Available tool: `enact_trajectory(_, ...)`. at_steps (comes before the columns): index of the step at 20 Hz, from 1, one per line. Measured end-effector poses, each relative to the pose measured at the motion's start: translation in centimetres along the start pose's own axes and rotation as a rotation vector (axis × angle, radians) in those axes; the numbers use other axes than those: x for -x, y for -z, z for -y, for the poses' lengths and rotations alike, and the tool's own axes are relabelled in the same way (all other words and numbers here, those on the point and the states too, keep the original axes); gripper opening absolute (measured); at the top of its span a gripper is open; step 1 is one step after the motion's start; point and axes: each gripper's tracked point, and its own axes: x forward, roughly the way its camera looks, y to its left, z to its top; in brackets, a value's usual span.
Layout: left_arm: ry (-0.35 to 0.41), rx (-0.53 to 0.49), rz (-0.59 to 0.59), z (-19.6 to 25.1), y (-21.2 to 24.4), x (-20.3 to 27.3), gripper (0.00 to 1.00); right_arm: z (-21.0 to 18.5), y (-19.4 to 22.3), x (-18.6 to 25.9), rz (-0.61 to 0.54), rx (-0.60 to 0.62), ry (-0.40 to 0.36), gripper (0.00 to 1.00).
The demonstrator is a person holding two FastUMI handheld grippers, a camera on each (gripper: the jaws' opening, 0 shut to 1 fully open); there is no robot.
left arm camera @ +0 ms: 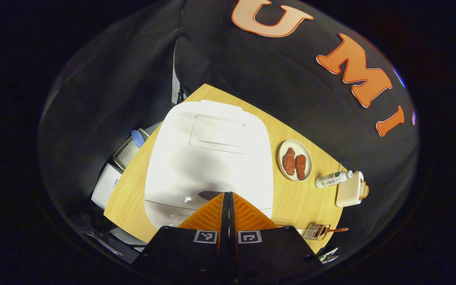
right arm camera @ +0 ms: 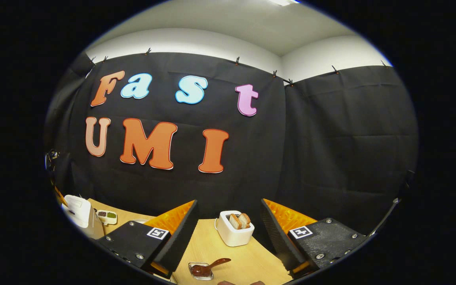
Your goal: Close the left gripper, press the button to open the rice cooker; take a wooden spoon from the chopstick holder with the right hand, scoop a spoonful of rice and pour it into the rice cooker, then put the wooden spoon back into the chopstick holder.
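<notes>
The white rice cooker (left arm camera: 208,166) stands with its lid down on the wooden table (left arm camera: 291,198). My left gripper (left arm camera: 228,194) is shut with nothing in it, its tips right over the cooker's front edge beside the dark oblong button (left arm camera: 208,195). Whether they touch it I cannot tell. A wooden spoon (left arm camera: 335,229) rests in the wire chopstick holder (left arm camera: 315,232) at the table's near right. My right gripper (right arm camera: 228,202) hangs open and empty above the table, with the wooden spoon (right arm camera: 219,262) and its holder (right arm camera: 201,270) low between its fingers. The cooker (right arm camera: 78,211) sits far left.
A plate (left arm camera: 306,153) holds two red meat pieces beside a lying bottle (left arm camera: 333,179) and a white toaster (left arm camera: 348,190). The toaster (right arm camera: 234,233) with bread slices stands ahead of my right gripper. A small divided dish (right arm camera: 107,216) sits near the cooker. White boxes (left arm camera: 107,184) lie beyond the table's left edge.
</notes>
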Motion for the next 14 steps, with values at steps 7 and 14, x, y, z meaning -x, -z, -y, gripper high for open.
enact_trajectory(7,-0.035,0.021,-0.067,-1.3,0.8,-4.1,0.05,-0.3,0.8,-0.1,-0.023,0.042,0.007,0.95)
enact_trajectory(14,-0.07,-0.035,0.001,-0.9,0.1,-3.0,0.06,-0.4,1.8,-1.1,-0.044,0.021,-0.022,0.95)
